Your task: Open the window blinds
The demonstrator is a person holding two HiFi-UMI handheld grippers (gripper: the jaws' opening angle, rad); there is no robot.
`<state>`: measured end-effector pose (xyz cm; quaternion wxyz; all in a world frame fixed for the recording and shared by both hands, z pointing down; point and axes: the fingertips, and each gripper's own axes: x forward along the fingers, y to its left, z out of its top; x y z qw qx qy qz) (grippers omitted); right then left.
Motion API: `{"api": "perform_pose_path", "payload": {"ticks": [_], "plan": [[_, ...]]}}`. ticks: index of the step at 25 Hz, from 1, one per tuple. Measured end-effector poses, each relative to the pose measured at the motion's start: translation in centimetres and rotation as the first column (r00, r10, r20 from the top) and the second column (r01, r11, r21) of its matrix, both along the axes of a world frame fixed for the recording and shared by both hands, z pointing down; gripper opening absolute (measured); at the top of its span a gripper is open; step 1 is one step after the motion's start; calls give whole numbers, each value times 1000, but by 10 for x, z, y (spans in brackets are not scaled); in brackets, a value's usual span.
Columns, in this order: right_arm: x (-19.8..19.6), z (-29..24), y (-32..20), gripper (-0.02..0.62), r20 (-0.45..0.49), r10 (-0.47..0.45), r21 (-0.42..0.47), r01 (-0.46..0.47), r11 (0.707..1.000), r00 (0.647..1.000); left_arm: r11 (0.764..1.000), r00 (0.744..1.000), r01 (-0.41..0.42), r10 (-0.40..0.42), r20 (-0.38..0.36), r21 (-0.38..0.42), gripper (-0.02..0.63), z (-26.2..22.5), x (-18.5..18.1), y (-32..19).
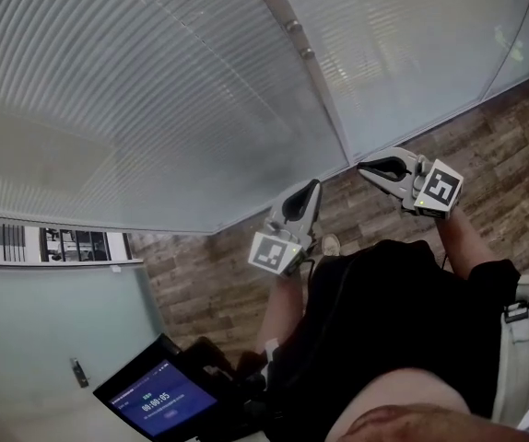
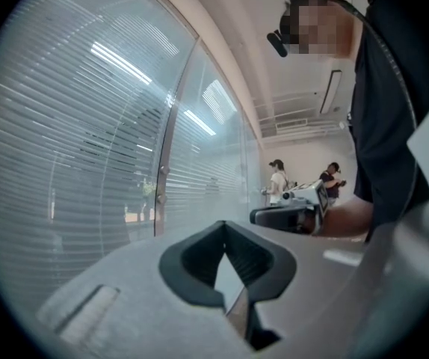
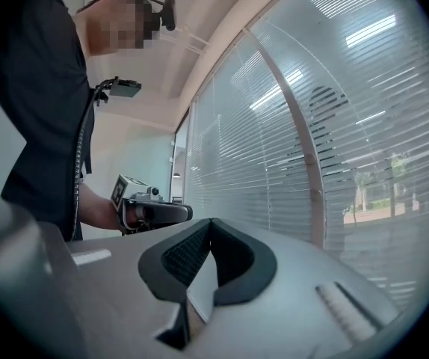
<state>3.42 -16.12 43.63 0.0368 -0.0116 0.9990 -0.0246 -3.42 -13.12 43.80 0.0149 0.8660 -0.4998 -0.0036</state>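
I am holding the left gripper [image 1: 312, 187] and right gripper [image 1: 364, 168] pressed together, empty, with the blinds [image 1: 154, 90] ahead; next I am needing their control, not yet visible.

Blinds [image 1: 135, 90] matt slats; floor [image 1: 486, 155] rough wood planks.

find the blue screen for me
In the head view the blue screen is at the bottom left, below the blinds and down-left of the left claw.
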Motion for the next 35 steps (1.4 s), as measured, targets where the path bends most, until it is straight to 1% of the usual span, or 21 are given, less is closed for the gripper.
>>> {"api": "perform_pose_path", "payload": {"ticks": [4,9,11,15,19,23,26,28,33,35], "plan": [[-28,-13,-13,5,0,49,7,-49,999,999,999,999,-54,54,-5,0,3,-11,-24,-15],[-31,-17,-2,5,21,115,51,-116,992,993,992,992,-122,122,9,20,3,-10,-24,-4],[-36,-19,-6,5,31,149,66,-151,986,988,988,989,-149,149,15,23,3,-9,-30,-6],[-58,-18,-24,5,29,206,43,-207,977,978,981,981,-192,192,3,14,3,-9,-57,-27],[-65,-15,-20,5,23,252,33,-253,967,967,973,973,-229,229,8,18,3,-11,-66,-29],[-87,-16,-28,5,14,289,19,-289,957,957,966,966,-258,258,-2,24,3,-16,-88,-38],[-93,-14,-34,5,1,314,28,-314,949,949,960,960,-280,281,-15,16,3,-13,-90,-44],[-93,-17,-36,5,1,344,41,-344,938,939,956,956,-292,293,-24,17,3,-13,-89,-44],[-86,-26,-24,5,25,385,81,-386,919,922,951,950,-308,309,-29,37,3,-15,-80,-29],[-83,-25,-21,5,14,405,90,-405,910,914,950,950,-309,310,-30,46,3,-16,-78,-23]]}}
